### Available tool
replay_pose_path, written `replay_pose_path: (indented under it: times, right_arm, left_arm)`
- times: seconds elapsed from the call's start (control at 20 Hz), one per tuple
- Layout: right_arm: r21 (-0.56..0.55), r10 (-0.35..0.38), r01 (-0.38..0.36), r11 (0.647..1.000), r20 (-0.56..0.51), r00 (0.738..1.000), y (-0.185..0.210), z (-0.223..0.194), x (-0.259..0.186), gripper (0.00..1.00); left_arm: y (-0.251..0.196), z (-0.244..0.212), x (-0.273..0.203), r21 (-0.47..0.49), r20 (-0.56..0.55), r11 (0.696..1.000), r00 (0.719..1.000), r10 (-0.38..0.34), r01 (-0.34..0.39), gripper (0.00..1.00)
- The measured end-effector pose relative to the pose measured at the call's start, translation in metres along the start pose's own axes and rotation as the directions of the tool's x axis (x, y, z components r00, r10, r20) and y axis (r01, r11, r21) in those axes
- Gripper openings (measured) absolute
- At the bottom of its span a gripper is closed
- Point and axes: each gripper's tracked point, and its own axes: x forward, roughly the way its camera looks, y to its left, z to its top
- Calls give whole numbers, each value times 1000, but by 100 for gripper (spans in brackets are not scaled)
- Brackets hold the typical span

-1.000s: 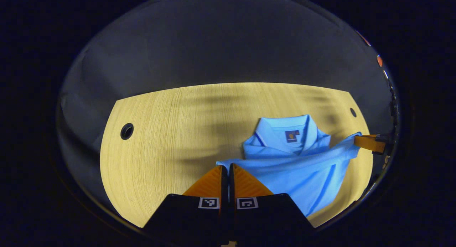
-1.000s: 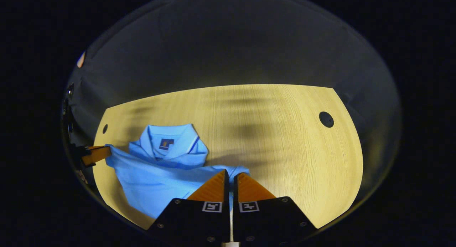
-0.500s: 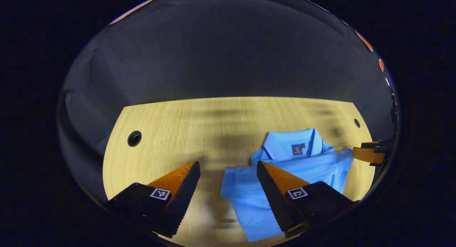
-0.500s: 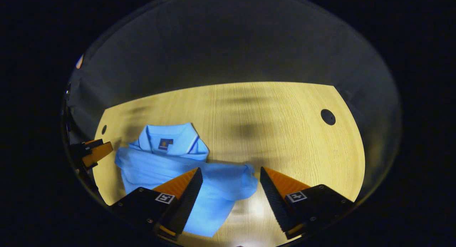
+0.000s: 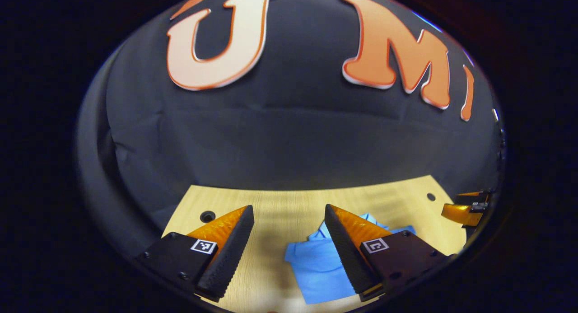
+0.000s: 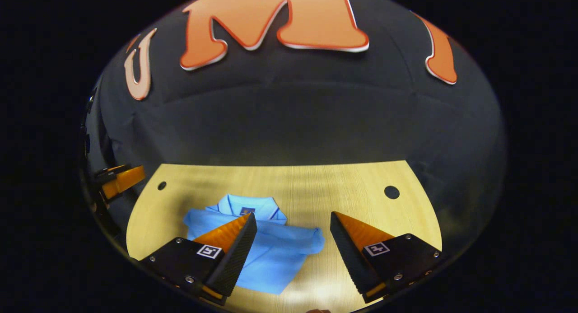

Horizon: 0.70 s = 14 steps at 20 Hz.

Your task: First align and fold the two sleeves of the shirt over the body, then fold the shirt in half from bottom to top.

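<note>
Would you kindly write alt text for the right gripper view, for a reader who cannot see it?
A folded light-blue shirt lies on a wooden table, collar toward the booth wall. The right gripper is above it, fingers wide apart and holding nothing. The left gripper shows at the left edge.

Each tool — left tool (image 5: pixel 289 234) and right tool (image 6: pixel 293 240) — carries two wedge-shaped fingers with ribbed, saw-toothed inner faces, set on black blocks bearing small screws and a square black-and-white marker apiece.
</note>
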Motion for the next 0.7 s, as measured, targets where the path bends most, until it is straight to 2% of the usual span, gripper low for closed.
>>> replay_pose_path:
  times: [0.15,0.35,0.5,0.7]
  right_arm:
    - [7,15,-15,1000,92,996,3,14,-53,99]
    - [36,33,-44,998,253,967,9,17,-111,98]
    - [36,59,-72,997,280,958,12,7,-131,98]
    - [38,77,-93,995,303,950,12,-3,-151,98]
  left_arm:
    - [1,30,-59,-4,104,1000,995,11,-10,100]
    - [-1,39,-124,-9,196,999,979,48,-47,100]
    - [-6,34,-153,4,248,996,965,85,-89,100]
    - [-7,18,-183,-7,261,993,959,114,-117,100]
